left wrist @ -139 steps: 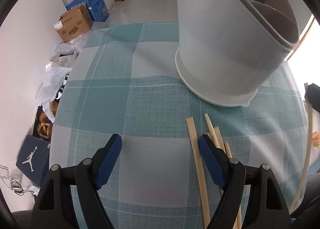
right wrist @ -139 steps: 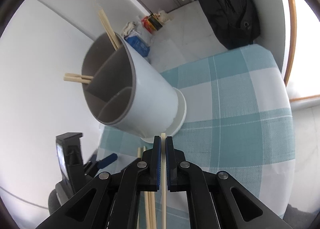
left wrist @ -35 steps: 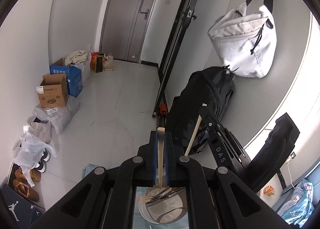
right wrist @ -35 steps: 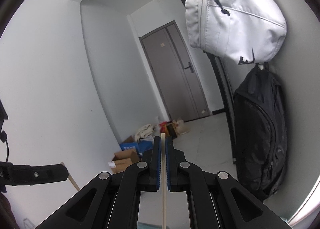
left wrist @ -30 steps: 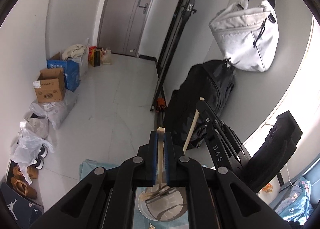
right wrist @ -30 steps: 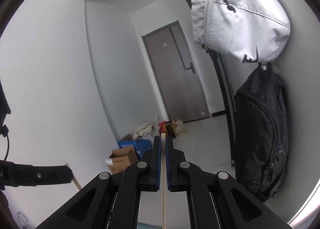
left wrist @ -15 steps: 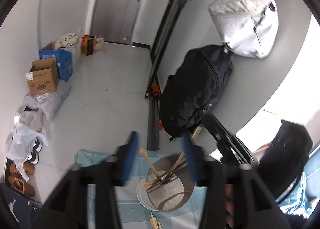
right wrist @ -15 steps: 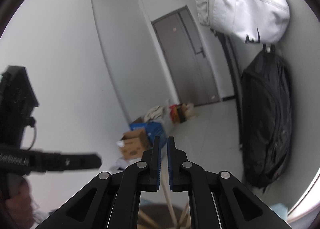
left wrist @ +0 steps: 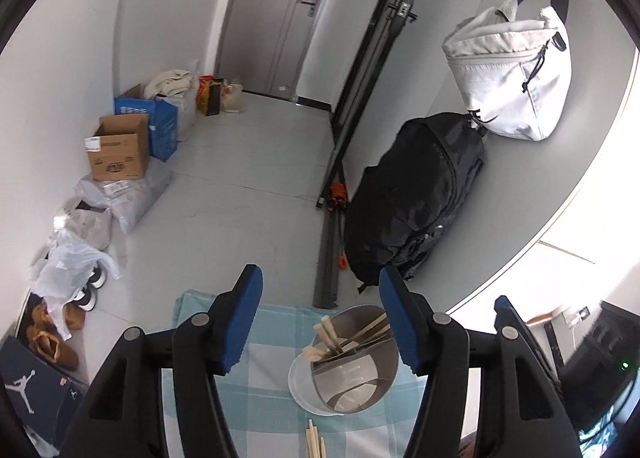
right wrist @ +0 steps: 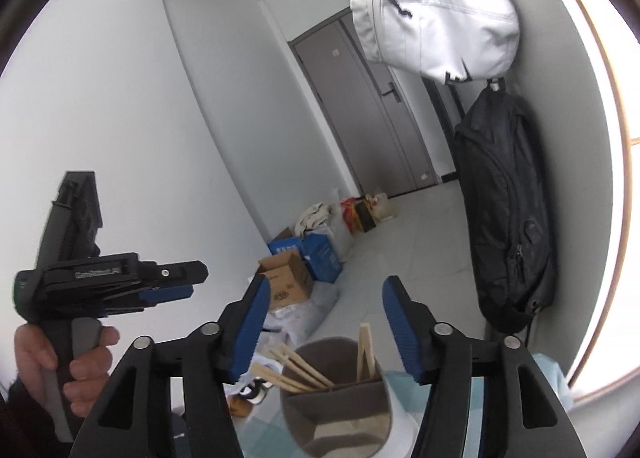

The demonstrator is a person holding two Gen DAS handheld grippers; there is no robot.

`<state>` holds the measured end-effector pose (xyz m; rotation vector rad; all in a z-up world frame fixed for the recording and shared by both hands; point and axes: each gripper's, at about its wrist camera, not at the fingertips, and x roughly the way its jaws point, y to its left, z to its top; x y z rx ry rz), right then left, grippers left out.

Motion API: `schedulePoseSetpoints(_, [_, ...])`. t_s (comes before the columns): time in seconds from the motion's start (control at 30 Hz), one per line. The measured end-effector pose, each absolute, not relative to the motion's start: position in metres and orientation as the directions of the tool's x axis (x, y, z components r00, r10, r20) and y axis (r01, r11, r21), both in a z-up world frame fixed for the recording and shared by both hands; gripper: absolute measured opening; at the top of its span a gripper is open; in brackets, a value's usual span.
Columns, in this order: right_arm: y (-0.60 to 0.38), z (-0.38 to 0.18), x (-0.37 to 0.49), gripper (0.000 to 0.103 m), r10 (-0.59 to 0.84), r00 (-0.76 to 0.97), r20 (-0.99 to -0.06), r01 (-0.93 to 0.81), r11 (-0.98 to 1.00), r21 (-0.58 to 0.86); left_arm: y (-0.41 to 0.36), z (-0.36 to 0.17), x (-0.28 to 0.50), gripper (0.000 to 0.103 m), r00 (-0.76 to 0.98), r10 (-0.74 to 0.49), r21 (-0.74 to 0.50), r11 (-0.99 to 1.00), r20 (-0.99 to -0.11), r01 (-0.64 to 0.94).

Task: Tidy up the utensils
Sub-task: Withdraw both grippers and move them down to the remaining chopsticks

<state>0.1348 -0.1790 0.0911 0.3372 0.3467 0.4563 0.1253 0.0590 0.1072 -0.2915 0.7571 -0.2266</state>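
Both the left gripper (left wrist: 320, 318) and right gripper (right wrist: 323, 322) have just been opening, now empty above the holder (left wrist: 344, 370); next, the chopsticks (left wrist: 314, 440) at lower centre need collecting

Both grippers same build: black angular plastic arms, blue rubber-like pads on the fingers, round silver screws at the pivots. Left gripper (left wrist: 320, 290), right gripper (right wrist: 323, 300). Left unit's body carries small white lettering, unreadable; grey trigger under hand (right wrist: 76, 366); dark sleeve.
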Motion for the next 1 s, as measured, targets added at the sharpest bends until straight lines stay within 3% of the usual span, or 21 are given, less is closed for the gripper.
schedulePoseSetpoints(0.1, [-0.183, 0.098, 0.123, 0.072, 0.479, 0.847, -0.232, -0.372, 0.844, 0.387, 0.059, 0.109, 0.118, 0.059, 0.712, -0.284, -0.322, 0.943, -0.643, 0.086])
schedulePoseSetpoints(0.17, [-0.185, 0.103, 0.117, 0.075, 0.479, 0.849, -0.224, -0.373, 0.843, 0.388, 0.059, 0.112, 0.110, 0.067, 0.722, -0.266, -0.311, 0.948, -0.639, 0.074])
schedulePoseSetpoints(0.5, [-0.192, 0.111, 0.082, 0.096, 0.476, 0.850, -0.227, -0.366, 0.842, 0.397, 0.058, 0.110, 0.084, 0.069, 0.736, -0.201, -0.233, 0.971, -0.647, 0.061])
schedulePoseSetpoints(1.0, [-0.184, 0.081, 0.048, 0.100, 0.496, 0.801, -0.335, -0.363, 0.848, 0.388, 0.059, 0.069, 0.037, 0.070, 0.730, -0.164, -0.208, 0.978, -0.664, 0.030])
